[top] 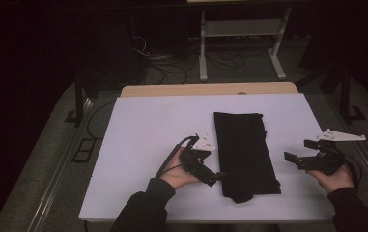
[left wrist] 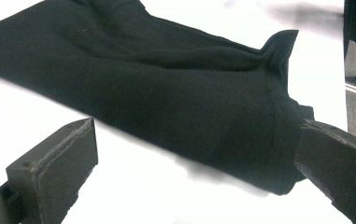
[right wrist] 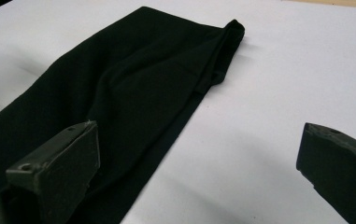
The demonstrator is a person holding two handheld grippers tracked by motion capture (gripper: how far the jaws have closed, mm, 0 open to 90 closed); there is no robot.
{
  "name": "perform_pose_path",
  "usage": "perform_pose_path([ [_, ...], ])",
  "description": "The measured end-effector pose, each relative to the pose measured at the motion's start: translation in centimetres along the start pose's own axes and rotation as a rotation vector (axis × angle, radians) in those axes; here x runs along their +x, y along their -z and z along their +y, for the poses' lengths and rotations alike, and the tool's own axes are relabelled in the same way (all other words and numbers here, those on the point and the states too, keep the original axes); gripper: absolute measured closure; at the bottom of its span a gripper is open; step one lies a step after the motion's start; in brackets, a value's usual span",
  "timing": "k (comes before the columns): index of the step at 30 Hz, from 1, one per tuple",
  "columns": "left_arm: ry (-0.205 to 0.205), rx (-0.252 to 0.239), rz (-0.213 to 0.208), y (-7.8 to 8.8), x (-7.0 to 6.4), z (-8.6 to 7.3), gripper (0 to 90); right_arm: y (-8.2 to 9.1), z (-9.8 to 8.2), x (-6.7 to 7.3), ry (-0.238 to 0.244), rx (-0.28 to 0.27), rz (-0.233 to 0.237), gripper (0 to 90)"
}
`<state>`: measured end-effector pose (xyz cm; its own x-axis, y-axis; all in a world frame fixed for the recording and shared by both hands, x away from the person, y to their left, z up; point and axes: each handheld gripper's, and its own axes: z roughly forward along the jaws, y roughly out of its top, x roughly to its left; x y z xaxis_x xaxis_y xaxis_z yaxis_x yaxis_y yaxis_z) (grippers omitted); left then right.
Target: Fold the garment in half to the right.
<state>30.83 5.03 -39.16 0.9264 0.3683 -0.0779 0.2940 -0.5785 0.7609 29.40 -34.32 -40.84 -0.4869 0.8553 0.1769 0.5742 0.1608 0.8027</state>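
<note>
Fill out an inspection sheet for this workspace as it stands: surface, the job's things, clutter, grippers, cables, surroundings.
Surface: white table top, with a wooden edge strip at the far side.
Job's things: one black folded cloth, lying flat lengthwise, near end slightly rumpled.
Clutter: nothing seen on the table besides the cloth.
Grippers: left gripper open, tips at the cloth's near left edge, one jaw against the hem in the left gripper view. Right gripper open, held to the right of the cloth, apart from it.
Cables: a black cable trails from the left gripper; loose cables lie on the floor beyond the table.
Surroundings: dark room, a white metal stand behind the table.
</note>
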Motion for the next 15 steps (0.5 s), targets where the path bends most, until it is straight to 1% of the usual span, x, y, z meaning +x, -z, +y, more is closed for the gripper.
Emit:
perform_pose_path([
  [2, -0.002, 0.000, 0.007, 0.5, 0.2, -0.2, 0.0, 0.0, 0.0, 0.0, -0.002, -0.004, -0.001, 0.0],
  [7, 0.011, -0.023, 0.012, 1.7, 0.8, -0.9, 0.0, 0.0, 0.0, 0.0, 0.000, -0.005, -0.001, 0.0],
  [15, 0.043, -0.040, 0.050, 3.5, 1.7, -2.3, 0.0, 0.0, 0.0, 0.0, 0.000, -0.005, -0.002, 0.0],
])
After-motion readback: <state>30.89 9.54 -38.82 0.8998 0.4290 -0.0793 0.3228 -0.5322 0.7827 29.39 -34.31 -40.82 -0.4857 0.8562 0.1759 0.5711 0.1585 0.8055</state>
